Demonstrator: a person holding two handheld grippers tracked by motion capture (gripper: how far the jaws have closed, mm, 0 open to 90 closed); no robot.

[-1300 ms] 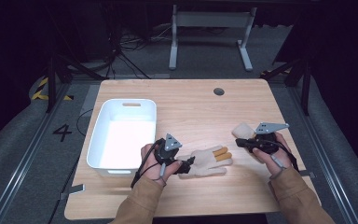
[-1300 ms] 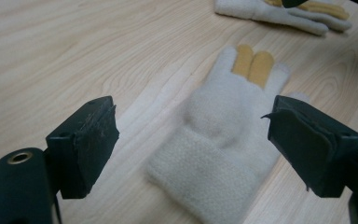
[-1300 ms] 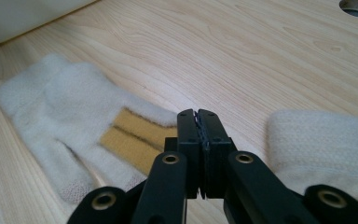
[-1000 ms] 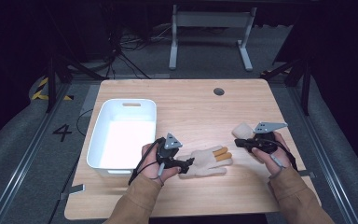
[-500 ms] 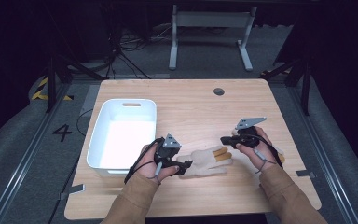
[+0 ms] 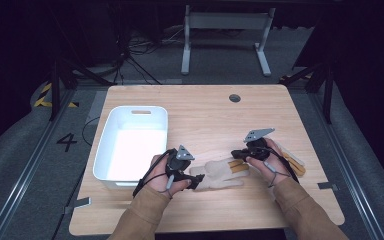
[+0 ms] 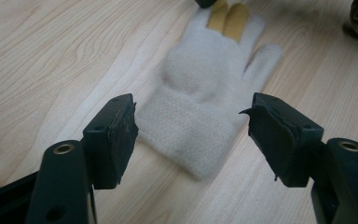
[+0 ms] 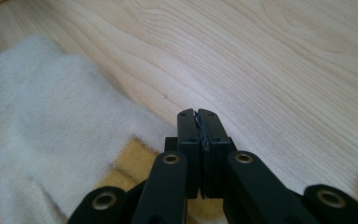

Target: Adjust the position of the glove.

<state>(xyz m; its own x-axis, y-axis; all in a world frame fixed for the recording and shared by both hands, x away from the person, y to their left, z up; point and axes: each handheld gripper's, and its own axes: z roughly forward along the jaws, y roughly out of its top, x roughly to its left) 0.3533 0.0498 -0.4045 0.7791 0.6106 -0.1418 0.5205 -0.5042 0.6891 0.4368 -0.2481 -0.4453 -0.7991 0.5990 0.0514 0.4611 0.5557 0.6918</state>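
Observation:
A cream fleece glove with tan fingertips lies flat on the wooden table. My left gripper sits at its cuff. In the left gripper view the cuff lies between the jaws, which have just been closing, and the pads stand clear of the fleece on both sides. My right gripper hovers at the glove's fingertip end. Its jaws are shut with nothing between them, just over a tan fingertip and the cream fleece.
A white plastic bin stands left of the left hand. A second cream and tan glove lies to the right, partly under the right hand. A round cable hole is at the table's far side.
My right gripper has moved left and slightly down, from beside the second glove to the middle glove's fingertips. The left hand has stayed at the cuff.

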